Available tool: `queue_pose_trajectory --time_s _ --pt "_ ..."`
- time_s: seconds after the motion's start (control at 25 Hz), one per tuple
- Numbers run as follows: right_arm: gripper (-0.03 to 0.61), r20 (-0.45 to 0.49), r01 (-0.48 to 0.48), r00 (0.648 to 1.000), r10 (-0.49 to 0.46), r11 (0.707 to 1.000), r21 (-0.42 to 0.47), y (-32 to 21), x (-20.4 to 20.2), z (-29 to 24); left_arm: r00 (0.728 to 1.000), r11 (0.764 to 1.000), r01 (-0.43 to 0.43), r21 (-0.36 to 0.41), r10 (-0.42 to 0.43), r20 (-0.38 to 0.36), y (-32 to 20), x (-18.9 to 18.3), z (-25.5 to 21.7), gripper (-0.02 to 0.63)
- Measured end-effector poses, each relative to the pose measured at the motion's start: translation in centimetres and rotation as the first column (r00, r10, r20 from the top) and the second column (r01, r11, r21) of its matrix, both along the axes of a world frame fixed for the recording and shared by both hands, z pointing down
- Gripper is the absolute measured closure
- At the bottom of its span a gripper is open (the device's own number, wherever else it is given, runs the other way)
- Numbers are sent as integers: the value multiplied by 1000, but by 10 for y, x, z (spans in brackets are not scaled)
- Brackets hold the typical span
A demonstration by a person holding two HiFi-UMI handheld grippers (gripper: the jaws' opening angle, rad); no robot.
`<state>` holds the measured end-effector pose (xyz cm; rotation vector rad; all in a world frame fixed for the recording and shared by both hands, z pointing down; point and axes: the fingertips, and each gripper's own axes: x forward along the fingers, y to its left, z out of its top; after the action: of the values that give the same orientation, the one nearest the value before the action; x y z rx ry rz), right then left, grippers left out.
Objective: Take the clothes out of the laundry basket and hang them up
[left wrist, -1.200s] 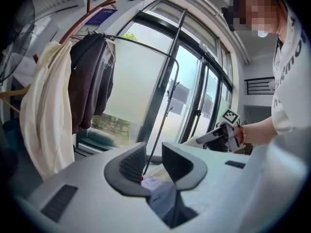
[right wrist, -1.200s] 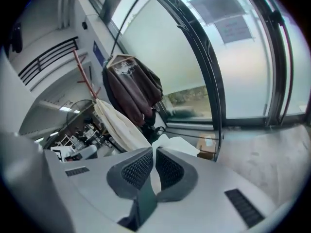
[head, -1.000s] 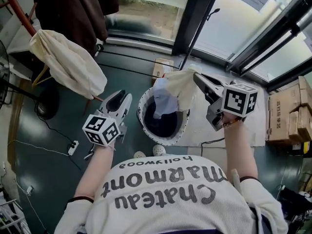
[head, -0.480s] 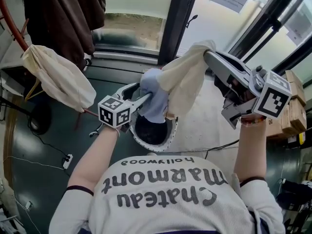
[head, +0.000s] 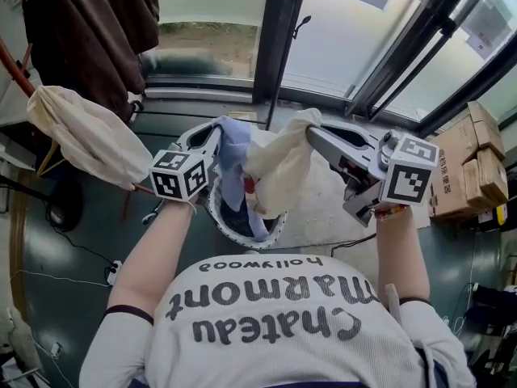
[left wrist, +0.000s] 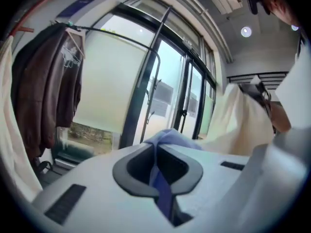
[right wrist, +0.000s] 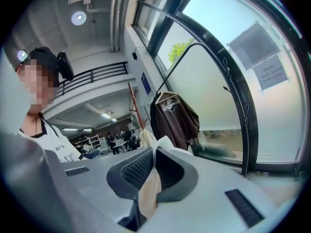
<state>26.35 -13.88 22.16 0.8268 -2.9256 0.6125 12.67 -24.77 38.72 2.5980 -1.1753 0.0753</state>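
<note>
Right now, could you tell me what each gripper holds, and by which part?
Left gripper pinches the blue cloth by a fold at its top; right gripper pinches the cream cloth by its upper edge.

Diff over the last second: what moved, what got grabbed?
The left gripper swung in from beside the laundry basket to the blue garment, and its jaws have just closed on it. The right gripper kept its grip on the cream garment and raised it higher. The basket and the hung brown jacket stayed put.
</note>
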Motion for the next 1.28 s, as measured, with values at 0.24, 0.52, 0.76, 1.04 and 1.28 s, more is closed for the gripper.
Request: queue_pose_trajectory --time_s 0.24,0.52,0.76,1.04,1.28 --pt "537 -179 217 954 -241 966 -144 29 -37 118 981 988 58 142 -30 -193 2 -30 -84 597" --pt "537 -131 306 926 -354 908 -287 38 -70 187 976 965 8 263 50 -212 24 -42 -148 597" --pt "537 -181 163 960 -214 951 -261 6 -63 197 996 952 9 307 20 -91 29 -48 -181 597" --pt "538 -236 -75 971 51 993 -96 -45 -13 146 1000 951 13 310 -17 11 32 -64 -184 597" --pt "538 -200 -305 934 296 952 -16 -72 39 111 997 967 28 254 -46 65 34 -68 -169 597"
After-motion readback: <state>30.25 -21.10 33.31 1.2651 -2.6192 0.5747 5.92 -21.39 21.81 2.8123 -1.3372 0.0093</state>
